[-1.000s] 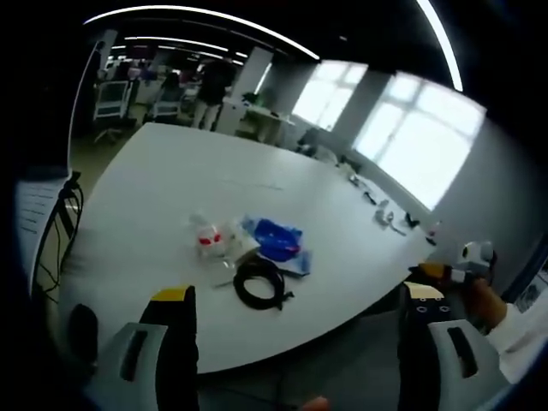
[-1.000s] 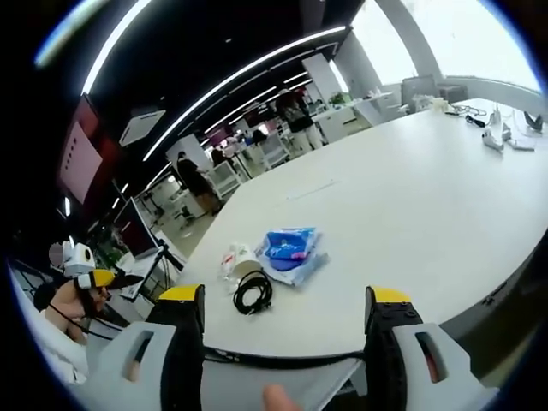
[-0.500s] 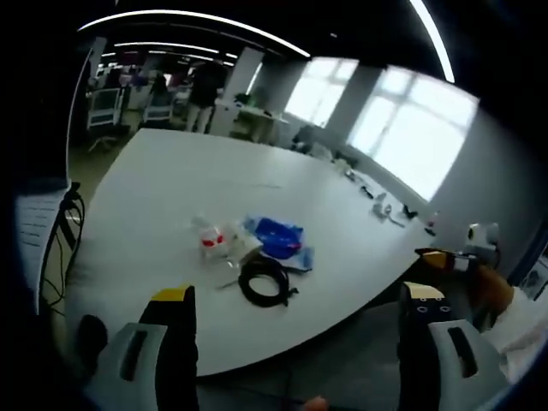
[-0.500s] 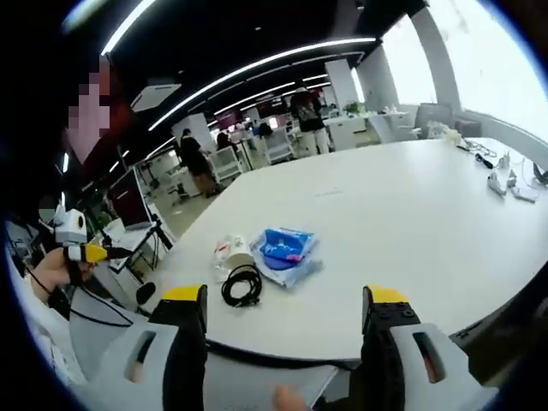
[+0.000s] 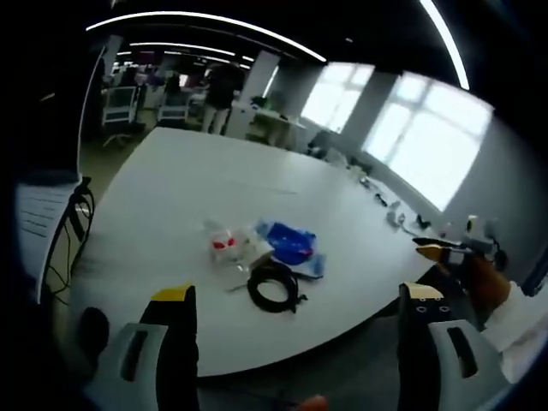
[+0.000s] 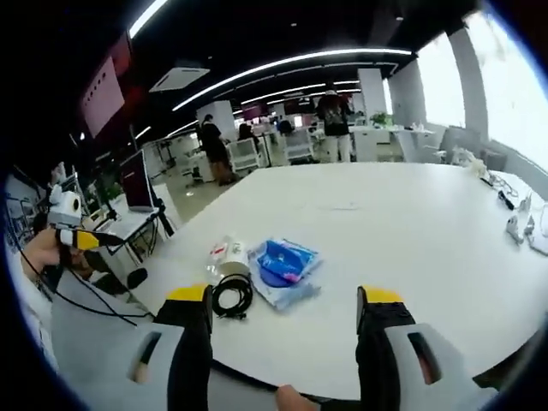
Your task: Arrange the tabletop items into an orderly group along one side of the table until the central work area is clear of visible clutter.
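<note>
Clutter sits in one small cluster on the big white table (image 5: 171, 197), a little in from the near edge and well apart from the far corner. In the left gripper view, a coiled black cable (image 5: 276, 287) lies closest to that edge, a blue plastic packet (image 5: 291, 243) is just beyond it, and a clear wrapper with red print (image 5: 224, 246) is beside the packet. The left gripper (image 5: 295, 312) hangs off the table short of the near edge, jaws wide apart with nothing between them. The right gripper (image 5: 445, 249) shows past the table's right-hand edge.

In the right gripper view, the same pile reads as cable (image 6: 231, 294), blue packet (image 6: 282, 263) and wrapper (image 6: 224, 253), close to the near edge of the table (image 6: 411, 231). The right gripper (image 6: 282, 312) hovers just short of it, jaws spread and empty. The left gripper (image 6: 73, 238) is off the table's left edge.

Nothing looks picked up yet; I'd say this is the approach. Next, one gripper needs to come down over the nearest piece, probably the cable, and close on it.
</note>
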### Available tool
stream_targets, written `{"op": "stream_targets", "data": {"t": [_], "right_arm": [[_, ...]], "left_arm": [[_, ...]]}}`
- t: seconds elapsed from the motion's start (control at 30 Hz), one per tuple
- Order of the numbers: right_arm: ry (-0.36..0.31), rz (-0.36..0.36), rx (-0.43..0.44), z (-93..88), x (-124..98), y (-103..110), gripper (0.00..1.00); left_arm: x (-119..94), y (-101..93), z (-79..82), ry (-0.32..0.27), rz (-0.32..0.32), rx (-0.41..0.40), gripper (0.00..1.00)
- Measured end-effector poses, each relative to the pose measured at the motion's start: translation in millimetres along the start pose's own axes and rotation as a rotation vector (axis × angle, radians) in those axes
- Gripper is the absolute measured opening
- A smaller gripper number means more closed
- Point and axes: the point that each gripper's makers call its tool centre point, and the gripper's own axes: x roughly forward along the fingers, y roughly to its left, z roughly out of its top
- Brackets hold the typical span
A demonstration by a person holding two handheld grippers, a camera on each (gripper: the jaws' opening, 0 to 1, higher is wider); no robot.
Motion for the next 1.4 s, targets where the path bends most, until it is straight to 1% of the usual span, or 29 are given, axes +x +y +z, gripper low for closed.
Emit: {"op": "stream_targets", "data": {"t": [0.07, 0.17, 0.23, 0.3, 0.43, 0.53, 0.6, 0.73, 0.93, 1.13, 1.27, 1.4], "right_arm": [[0.007, 0.024, -0.013, 0.5, 9.1, 0.5, 0.65], [0.023, 0.036, -0.022, 1.9, 20.6, -1.3, 0.65], [0.019, 0.065, -0.030, 5.8, 27.2, 1.6, 0.65], [0.018, 0.089, -0.036, 8.4, 35.1, 4.1, 0.65], [0.040, 0.128, -0.061, 7.7, 50.8, 7.7, 0.64], [0.025, 0.147, -0.086, 13.6, 60.5, 9.5, 0.61], [0.017, 0.171, -0.085, 18.2, 68.2, 11.6, 0.60], [0.023, 0.202, -0.092, 19.7, 77.8, 16.5, 0.60], [0.044, 0.247, -0.117, 16.1, 90.8, 23.4, 0.60], [0.074, 0.286, -0.128, 7.9, 107.4, 28.7, 0.60], [0.096, 0.319, -0.174, 4.5, 114.9, 38.7, 0.60], [0.110, 0.342, -0.220, 3.6, 131.6, 40.4, 0.58]], "left_arm": [[-2.8, -0.9, 7.9, -0.049, 0.013, -0.014, 0.95], [-3.7, 2.3, 4.5, -0.041, 0.032, -0.023, 0.95], [-4.3, 3.2, 0.9, -0.031, 0.047, -0.022, 0.95], [-5.8, 3.3, -0.1, -0.037, 0.059, -0.030, 0.95], [-9.0, -0.1, -1.4, -0.042, 0.070, -0.039, 0.95], [-12.2, -3.6, -2.7, -0.043, 0.075, -0.044, 0.95], [-14.9, -4.9, -3.9, -0.042, 0.086, -0.047, 0.94], [-21.4, -6.2, -2.8, -0.055, 0.105, -0.053, 0.94], [-27.8, -12.1, -3.6, -0.067, 0.123, -0.052, 0.94], [-27.6, -19.5, -6.9, -0.075, 0.130, -0.065, 0.94], [-26.8, -21.7, -9.0, -0.076, 0.133, -0.071, 0.94], [-27.7, -23.6, -8.6, -0.085, 0.145, -0.080, 0.94]]}}
